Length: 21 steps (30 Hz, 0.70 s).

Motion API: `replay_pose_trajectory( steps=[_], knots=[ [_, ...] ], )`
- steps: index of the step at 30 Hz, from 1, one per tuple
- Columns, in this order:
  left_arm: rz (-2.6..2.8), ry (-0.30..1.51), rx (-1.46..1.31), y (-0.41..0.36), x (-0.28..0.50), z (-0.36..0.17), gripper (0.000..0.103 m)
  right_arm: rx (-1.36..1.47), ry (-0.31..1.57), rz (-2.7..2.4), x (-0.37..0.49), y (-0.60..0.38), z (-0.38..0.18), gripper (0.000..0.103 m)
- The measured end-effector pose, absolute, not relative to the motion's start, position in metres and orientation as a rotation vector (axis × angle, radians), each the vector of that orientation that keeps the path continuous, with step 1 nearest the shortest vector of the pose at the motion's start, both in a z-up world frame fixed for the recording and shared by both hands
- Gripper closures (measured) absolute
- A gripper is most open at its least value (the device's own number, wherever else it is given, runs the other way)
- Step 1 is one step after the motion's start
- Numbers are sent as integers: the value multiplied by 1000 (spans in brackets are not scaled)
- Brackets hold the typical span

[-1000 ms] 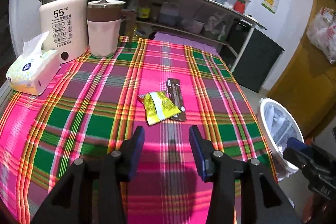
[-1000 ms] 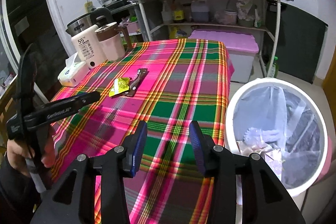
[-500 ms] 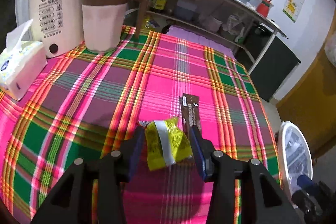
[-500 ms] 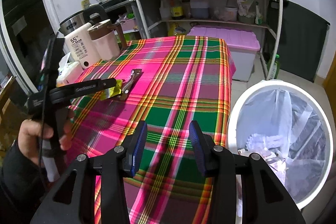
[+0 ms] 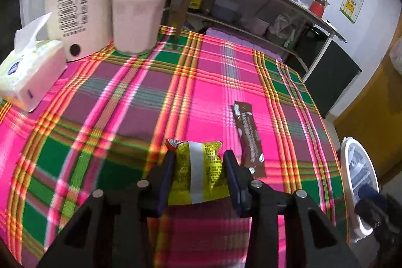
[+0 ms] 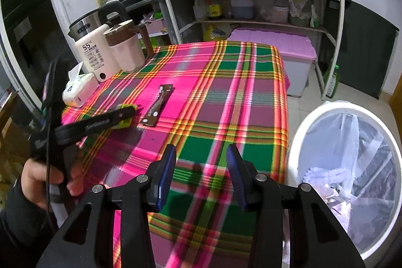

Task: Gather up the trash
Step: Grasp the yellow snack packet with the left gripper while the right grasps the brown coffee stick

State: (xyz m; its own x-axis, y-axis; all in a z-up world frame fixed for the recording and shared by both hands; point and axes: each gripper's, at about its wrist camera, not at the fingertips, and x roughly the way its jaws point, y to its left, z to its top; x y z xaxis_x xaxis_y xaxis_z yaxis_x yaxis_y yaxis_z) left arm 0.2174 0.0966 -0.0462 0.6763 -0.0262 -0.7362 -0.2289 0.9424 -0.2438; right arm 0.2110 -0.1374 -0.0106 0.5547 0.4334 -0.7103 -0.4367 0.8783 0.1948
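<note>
A yellow snack wrapper with a pale stripe down its middle lies flat on a pink-and-green plaid tablecloth. A second ago it lay well ahead of the left gripper; now it sits between the two dark fingers, one at each side edge. The jaws are closing around it, and the pads look to be at or just short of its edges, so a firm pinch cannot be confirmed. This is the first pick-up getting under way.

Just beside the yellow wrapper, toward the bin side, lies a long brown wrapper with white lettering. It is untouched and has not shifted.

The right gripper hangs above the near edge of the table with its jaws apart and nothing between them, the same as a moment ago. From its camera, a hand is seen holding the left tool down over the yellow wrapper.

A white trash bin lined with a clear bag stands on the floor just off the table's corner, with crumpled waste already inside. Both wrappers still have to reach it.

At the far end of the table stand a tissue box, a white water heater and a pink-and-brown jug.
</note>
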Motion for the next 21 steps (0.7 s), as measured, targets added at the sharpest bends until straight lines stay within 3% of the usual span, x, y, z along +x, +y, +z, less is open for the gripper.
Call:
replay_pose_trajectory(
  steps=[21],
  knots=[
    [113, 772, -363, 140, 168, -45, 62, -65, 938, 572, 262, -29, -44, 60]
  ],
)
